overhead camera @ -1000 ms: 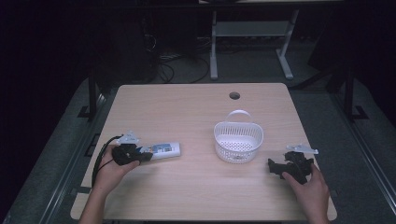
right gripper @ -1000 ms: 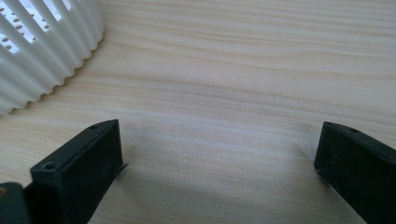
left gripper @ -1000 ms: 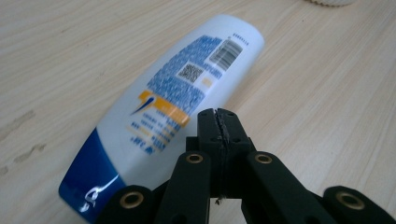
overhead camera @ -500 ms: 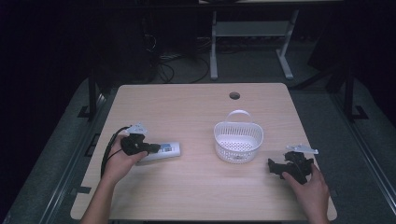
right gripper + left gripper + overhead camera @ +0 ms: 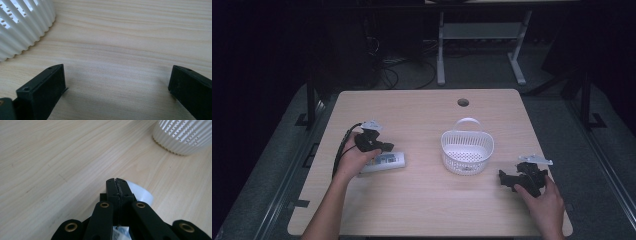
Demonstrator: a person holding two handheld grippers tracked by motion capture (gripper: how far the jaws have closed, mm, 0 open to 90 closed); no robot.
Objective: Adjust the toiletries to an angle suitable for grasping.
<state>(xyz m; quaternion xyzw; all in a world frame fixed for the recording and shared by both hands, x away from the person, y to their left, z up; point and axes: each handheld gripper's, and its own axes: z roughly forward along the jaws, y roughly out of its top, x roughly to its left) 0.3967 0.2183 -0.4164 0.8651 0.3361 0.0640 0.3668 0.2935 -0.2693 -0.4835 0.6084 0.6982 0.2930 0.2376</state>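
Bench: basket right of centre; tube lying to its left beneath the left claw; right claw near basket's right.

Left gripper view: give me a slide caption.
Left gripper, jaws shut, above a white tube; ribbed basket beyond.

Both forearms are bare, and each hand carries a black gripper with brass-ringed screw holes, a grey three-cornered top plate and a black trailing cable.
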